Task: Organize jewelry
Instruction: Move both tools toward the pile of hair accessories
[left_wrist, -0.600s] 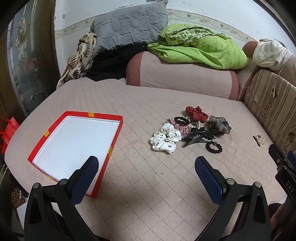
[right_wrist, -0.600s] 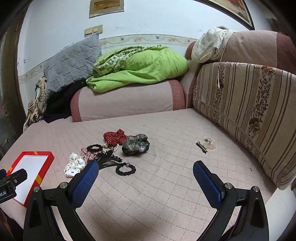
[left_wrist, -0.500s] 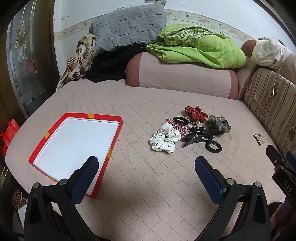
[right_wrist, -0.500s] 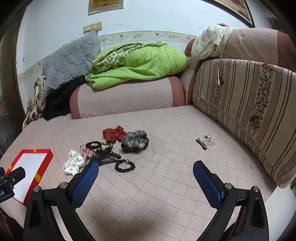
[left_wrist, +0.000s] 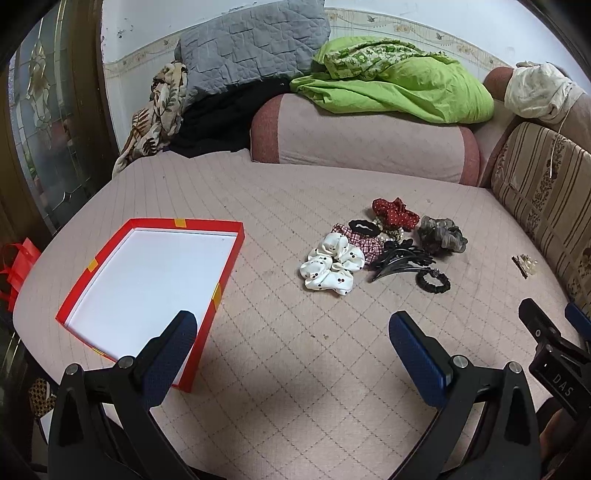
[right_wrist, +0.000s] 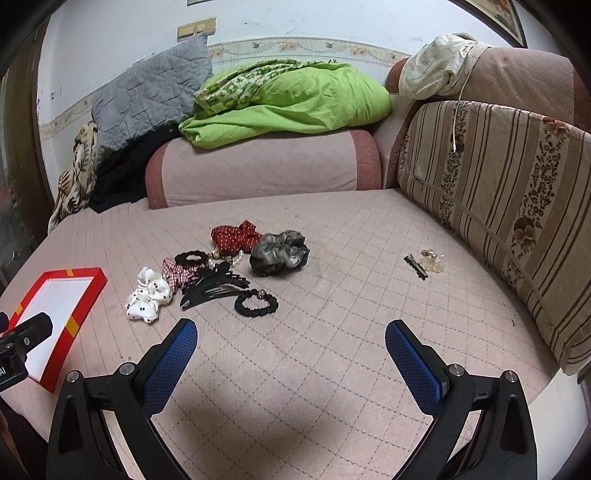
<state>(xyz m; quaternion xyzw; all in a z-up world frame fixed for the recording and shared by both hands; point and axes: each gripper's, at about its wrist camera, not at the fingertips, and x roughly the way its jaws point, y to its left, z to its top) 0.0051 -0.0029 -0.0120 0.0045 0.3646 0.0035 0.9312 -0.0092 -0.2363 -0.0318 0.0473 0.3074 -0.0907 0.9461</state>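
A pile of hair accessories lies on the pink quilted bed: a white spotted scrunchie (left_wrist: 330, 266) (right_wrist: 149, 295), a red dotted bow (left_wrist: 393, 212) (right_wrist: 236, 236), a grey scrunchie (left_wrist: 441, 234) (right_wrist: 279, 253), a black claw clip (left_wrist: 400, 260) (right_wrist: 214, 286) and a black hair tie (left_wrist: 433, 281) (right_wrist: 256, 302). A small clear clip with a dark pin (left_wrist: 524, 263) (right_wrist: 424, 262) lies apart to the right. A red-rimmed white tray (left_wrist: 147, 280) (right_wrist: 55, 306) is on the left. My left gripper (left_wrist: 291, 339) and right gripper (right_wrist: 291, 341) are both open and empty, short of the pile.
A pink bolster (left_wrist: 362, 140) carrying a green blanket (left_wrist: 399, 90) closes off the far side. A striped cushion (right_wrist: 498, 206) lines the right. A grey pillow (left_wrist: 255, 48) and patterned cloth (left_wrist: 155, 107) sit at the back left. The bed edge runs close along the bottom.
Both views have shifted slightly; the pile sits a little lower and nearer in the right wrist view. Both grippers stay wide open and nothing on the bed has moved.
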